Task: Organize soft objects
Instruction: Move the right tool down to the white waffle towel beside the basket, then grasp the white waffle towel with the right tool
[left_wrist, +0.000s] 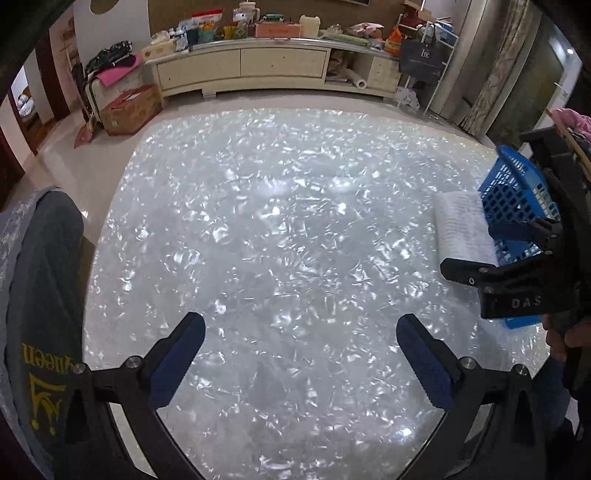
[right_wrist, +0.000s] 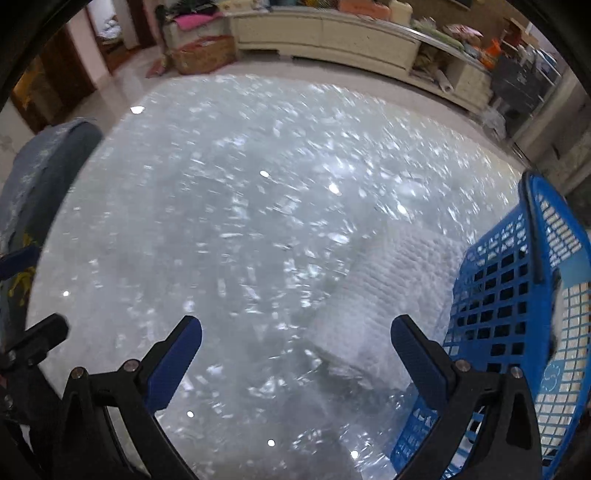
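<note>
both grippers, left gripper (left_wrist: 301, 356) and right gripper (right_wrist: 295, 358), wide and empty ("das" on the right one), white towel (right_wrist: 388, 284) beside blue basket (right_wrist: 517, 295)

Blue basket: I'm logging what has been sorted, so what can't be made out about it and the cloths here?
- Blue basket contents: right wrist view, hidden by its lattice wall and cut by the frame edge.
- White towel: left wrist view, near end hidden behind the right gripper.
- Grey garment: left wrist view, cut by the frame edge; print partly readable.

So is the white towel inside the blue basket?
No, the white towel lies flat on the shiny table, just beside the blue basket and outside its wall.
</note>
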